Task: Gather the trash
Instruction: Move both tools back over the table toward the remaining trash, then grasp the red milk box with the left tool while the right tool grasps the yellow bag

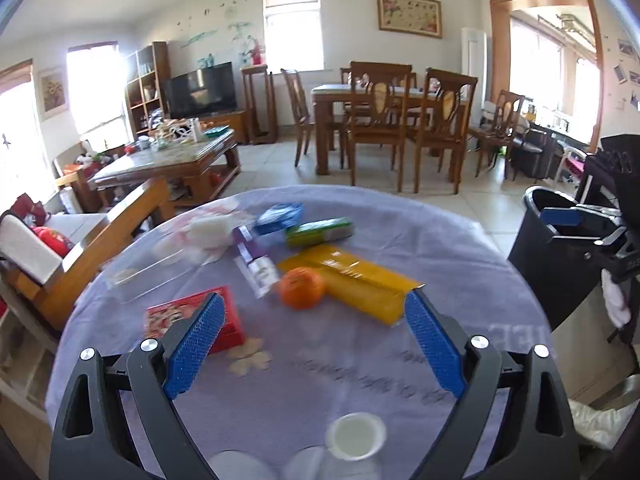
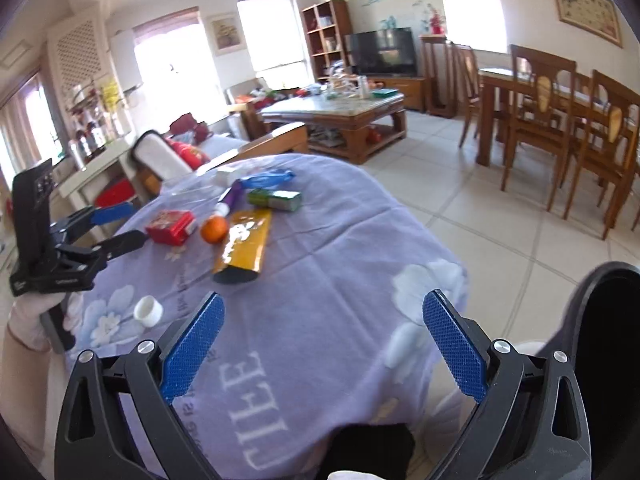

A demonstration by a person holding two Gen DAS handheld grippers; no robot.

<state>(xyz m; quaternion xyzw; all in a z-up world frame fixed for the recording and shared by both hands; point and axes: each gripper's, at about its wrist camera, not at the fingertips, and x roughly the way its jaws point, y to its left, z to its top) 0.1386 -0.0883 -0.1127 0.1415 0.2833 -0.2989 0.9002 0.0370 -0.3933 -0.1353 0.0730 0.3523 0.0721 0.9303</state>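
Observation:
A round table with a lilac cloth (image 1: 400,232) (image 2: 340,240) holds litter: a yellow wrapper (image 1: 360,284) (image 2: 246,244), a green packet (image 1: 320,230) (image 2: 276,199), a blue packet (image 1: 280,216) (image 2: 266,178), a purple-and-white tube (image 1: 256,260) (image 2: 230,200), a red box (image 1: 192,316) (image 2: 170,226), an orange (image 1: 301,288) (image 2: 214,229) and a white cup (image 1: 356,436) (image 2: 148,311). My left gripper (image 1: 312,320) (image 2: 120,224) is open above the table's near side, empty. My right gripper (image 2: 324,320) (image 1: 576,220) is open and empty, beside a black bin (image 1: 560,248) (image 2: 600,320).
A clear plastic tray (image 1: 148,276) and a white pack (image 1: 208,230) lie at the table's far left. A wooden sofa (image 1: 104,236), a coffee table (image 1: 176,156) and a dining set (image 1: 392,120) stand beyond on the tiled floor.

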